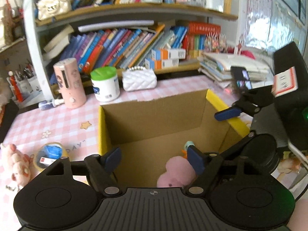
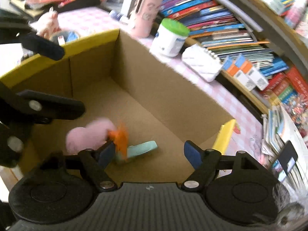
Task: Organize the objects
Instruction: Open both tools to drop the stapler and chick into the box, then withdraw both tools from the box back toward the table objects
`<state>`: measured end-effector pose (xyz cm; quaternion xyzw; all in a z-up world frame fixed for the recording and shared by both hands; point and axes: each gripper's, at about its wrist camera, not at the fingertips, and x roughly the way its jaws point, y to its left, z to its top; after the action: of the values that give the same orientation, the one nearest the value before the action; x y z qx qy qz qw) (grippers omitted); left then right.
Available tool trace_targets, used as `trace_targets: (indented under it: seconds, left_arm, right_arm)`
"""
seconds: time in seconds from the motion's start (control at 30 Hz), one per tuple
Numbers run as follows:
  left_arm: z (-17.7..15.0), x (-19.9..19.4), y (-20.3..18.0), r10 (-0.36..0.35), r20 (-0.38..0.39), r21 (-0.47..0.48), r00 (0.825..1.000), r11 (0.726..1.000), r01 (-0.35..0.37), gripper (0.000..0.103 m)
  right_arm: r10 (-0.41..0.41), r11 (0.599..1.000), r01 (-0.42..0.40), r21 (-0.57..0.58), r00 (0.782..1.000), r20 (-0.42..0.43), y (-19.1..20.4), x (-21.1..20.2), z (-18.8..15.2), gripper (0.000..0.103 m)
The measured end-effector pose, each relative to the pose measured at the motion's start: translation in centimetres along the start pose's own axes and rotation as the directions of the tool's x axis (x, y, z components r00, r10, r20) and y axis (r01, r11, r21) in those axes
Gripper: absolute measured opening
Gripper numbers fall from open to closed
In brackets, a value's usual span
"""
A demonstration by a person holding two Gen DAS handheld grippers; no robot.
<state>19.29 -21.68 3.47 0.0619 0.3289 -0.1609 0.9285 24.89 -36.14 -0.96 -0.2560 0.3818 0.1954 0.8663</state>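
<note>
Both claws, left claw (image 1: 154,159) and right claw (image 2: 150,153), hovering open and empty over cardboard box (image 1: 154,113); pink plush (image 2: 86,134) already lying inside; tape roll (image 1: 49,154) waiting near worktop's left edge.

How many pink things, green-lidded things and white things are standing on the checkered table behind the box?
Pink: 1, the pink cylinder
Green-lidded: 1, the white tub
White: 1, the quilted white purse
Total: 3, all behind the cardboard box
</note>
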Motion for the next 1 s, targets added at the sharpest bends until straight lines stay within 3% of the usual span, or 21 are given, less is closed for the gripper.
trace_targets:
  seconds: [0.17, 0.33, 0.4, 0.53, 0.63, 0.7, 0.93, 1.0]
  left_arm:
    - [-0.8, -3.7, 0.3, 0.022, 0.058, -0.047, 0.998, 0.999, -0.019, 0.085]
    - [-2.0, -7.0, 0.5, 0.056, 0.122, -0.064, 0.991, 0.997, -0.049, 0.088]
    - [-2.7, -8.1, 0.9, 0.064, 0.134, -0.074, 0.989, 0.996, -0.055, 0.088]
    - [-4.4, -9.7, 1.9, 0.083, 0.137, -0.114, 0.987, 0.991, -0.067, 0.089]
    - [-6.0, -10.4, 3.1, 0.097, 0.119, -0.146, 0.988, 0.986, -0.079, 0.095]
    - [-7.0, -10.6, 3.8, 0.105, 0.102, -0.161, 0.989, 0.983, -0.087, 0.095]
    - [-11.6, -11.2, 6.7, 0.127, 0.0, -0.197, 0.992, 0.972, -0.125, 0.096]
    - [-12.5, -11.2, 7.6, 0.121, -0.033, -0.199, 0.992, 0.972, -0.125, 0.096]
  right_arm:
    - [-0.062, 0.99, 0.046, 0.135, 0.992, 0.114, -0.1, -4.8, -0.4, 0.08]
    - [-0.179, 0.934, 0.104, 0.342, 0.965, 0.194, 0.7, -9.9, -1.7, 0.088]
    - [-0.245, 0.882, 0.133, 0.451, 0.949, 0.199, 0.9, -11.3, -2.5, 0.092]
    - [-0.303, 0.72, 0.128, 0.682, 0.942, 0.143, 1.9, -13.3, -5.0, 0.092]
    - [-0.325, 0.619, 0.144, 0.772, 0.942, 0.085, 3.2, -13.9, -6.7, 0.091]
    - [-0.353, 0.584, 0.184, 0.791, 0.935, 0.043, 4.9, -14.0, -7.4, 0.091]
    - [-0.369, 0.557, 0.262, 0.788, 0.928, -0.047, 12.0, -13.5, -8.7, 0.09]
    - [-0.329, 0.576, 0.255, 0.776, 0.942, -0.064, 13.8, -13.0, -8.5, 0.09]
